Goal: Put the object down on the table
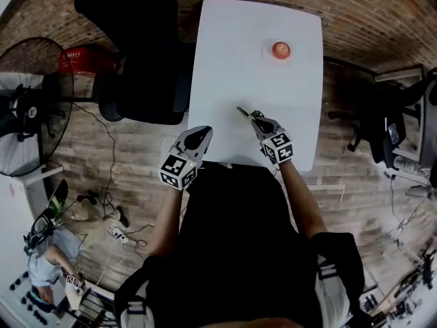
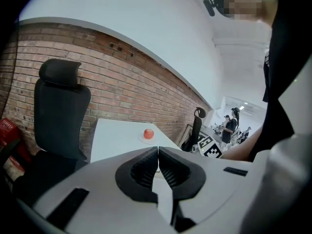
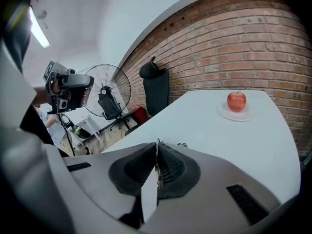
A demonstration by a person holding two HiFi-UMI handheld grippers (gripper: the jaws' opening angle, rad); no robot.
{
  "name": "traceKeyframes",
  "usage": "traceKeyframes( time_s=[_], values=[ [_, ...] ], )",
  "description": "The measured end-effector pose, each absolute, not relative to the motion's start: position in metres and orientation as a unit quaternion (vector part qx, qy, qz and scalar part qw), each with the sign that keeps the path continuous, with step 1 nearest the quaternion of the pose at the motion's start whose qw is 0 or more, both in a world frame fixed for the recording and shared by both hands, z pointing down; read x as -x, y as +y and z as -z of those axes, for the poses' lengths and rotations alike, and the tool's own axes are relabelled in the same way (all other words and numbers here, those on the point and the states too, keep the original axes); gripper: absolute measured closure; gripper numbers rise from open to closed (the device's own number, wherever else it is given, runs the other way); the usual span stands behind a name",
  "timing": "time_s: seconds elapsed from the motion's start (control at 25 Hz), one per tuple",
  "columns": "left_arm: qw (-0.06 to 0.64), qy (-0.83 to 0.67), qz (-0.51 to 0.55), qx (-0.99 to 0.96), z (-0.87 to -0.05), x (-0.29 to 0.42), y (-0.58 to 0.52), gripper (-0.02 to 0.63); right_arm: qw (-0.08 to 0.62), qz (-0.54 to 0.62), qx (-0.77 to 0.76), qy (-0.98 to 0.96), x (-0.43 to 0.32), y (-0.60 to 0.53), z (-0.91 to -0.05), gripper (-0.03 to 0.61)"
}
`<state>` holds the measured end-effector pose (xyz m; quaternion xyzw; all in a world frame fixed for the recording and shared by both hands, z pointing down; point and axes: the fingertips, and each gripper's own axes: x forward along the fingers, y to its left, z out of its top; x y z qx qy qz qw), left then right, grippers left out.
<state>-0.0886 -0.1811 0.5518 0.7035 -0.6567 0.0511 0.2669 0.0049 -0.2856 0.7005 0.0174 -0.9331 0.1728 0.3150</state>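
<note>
A thin metal utensil (image 1: 243,110) sticks out up-left from my right gripper (image 1: 257,117), which is shut on it just above the near half of the white table (image 1: 232,60). In the right gripper view the utensil (image 3: 157,167) shows as a narrow metal edge pinched between the dark pads. My left gripper (image 1: 199,137) hovers by the table's near left corner, its jaws shut with nothing between them (image 2: 158,152). A red apple (image 1: 280,49) rests on a small white plate (image 1: 268,55) at the far right of the table; the right gripper view shows the apple (image 3: 236,101) too.
A black office chair (image 1: 140,53) stands against the table's left side. A floor fan (image 1: 31,104) and a red crate (image 1: 82,60) sit further left. Cables lie on the wooden floor (image 1: 113,217). Another chair (image 1: 382,132) stands to the right.
</note>
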Motion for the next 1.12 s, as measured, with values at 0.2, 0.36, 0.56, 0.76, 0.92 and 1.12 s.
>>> traceKeyframes(
  time_s=[0.2,0.36,0.56,0.76,0.92,1.12],
  values=[
    [0.275,-0.669,-0.051,-0.689,-0.555,0.088,-0.169,0.594,0.328,-0.168,-0.005,-0.930,-0.001,-0.288,-0.716,0.573],
    [0.279,-0.676,-0.054,-0.680,-0.555,0.084,-0.161,0.592,0.335,-0.162,0.000,-0.928,-0.003,-0.290,-0.722,0.574],
    [0.278,-0.684,-0.054,-0.672,-0.552,0.079,-0.160,0.594,0.339,-0.164,0.009,-0.927,-0.007,-0.292,-0.726,0.573],
    [0.277,-0.686,-0.056,-0.671,-0.551,0.069,-0.159,0.593,0.342,-0.168,0.008,-0.925,-0.010,-0.294,-0.734,0.573],
    [0.277,-0.689,-0.055,-0.668,-0.553,0.060,-0.161,0.592,0.343,-0.173,0.009,-0.923,-0.014,-0.299,-0.741,0.572],
    [0.280,-0.693,-0.054,-0.662,-0.556,0.051,-0.160,0.592,0.347,-0.167,0.014,-0.923,-0.018,-0.303,-0.745,0.572]
  ],
)
